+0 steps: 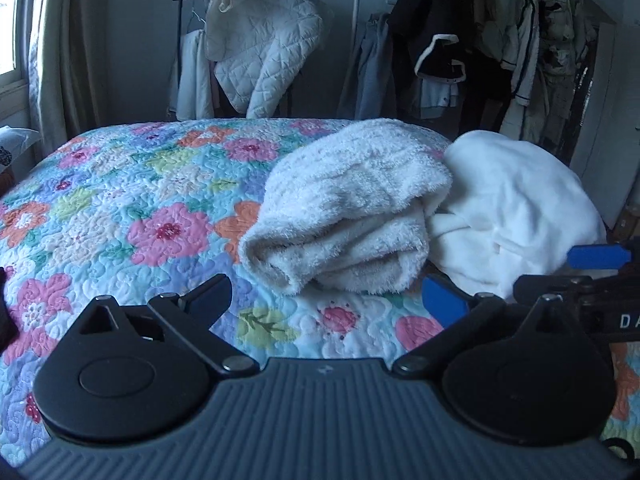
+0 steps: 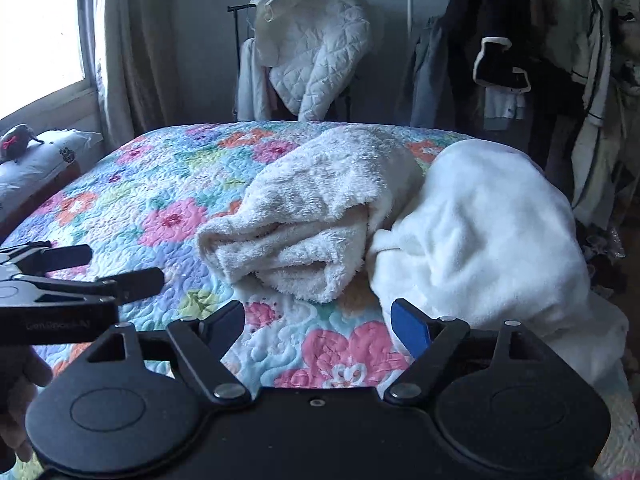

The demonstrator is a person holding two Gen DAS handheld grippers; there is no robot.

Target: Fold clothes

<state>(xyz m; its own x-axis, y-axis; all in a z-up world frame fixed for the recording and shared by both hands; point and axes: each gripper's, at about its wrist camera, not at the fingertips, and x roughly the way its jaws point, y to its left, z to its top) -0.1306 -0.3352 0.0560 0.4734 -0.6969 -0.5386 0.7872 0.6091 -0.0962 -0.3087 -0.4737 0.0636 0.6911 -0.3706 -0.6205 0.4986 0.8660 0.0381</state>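
Observation:
A cream fluffy garment (image 1: 344,208) lies folded into a thick bundle on the floral quilt (image 1: 120,208). A smooth white fleece garment (image 1: 516,208) lies heaped against its right side. My left gripper (image 1: 326,300) is open and empty, just in front of the cream bundle. My right gripper (image 2: 318,322) is open and empty, in front of the gap between the cream bundle (image 2: 304,216) and the white fleece (image 2: 484,236). The left gripper also shows at the left edge of the right wrist view (image 2: 108,268). The right gripper's blue-padded fingers (image 1: 596,256) show at the right of the left wrist view.
The quilt (image 2: 152,200) covers a bed. Behind it stand a rack with a white quilted jacket (image 1: 264,48) and a rail of hanging clothes (image 1: 500,40). A window and curtain (image 2: 116,48) are at the left, with a pillow (image 2: 36,160) below.

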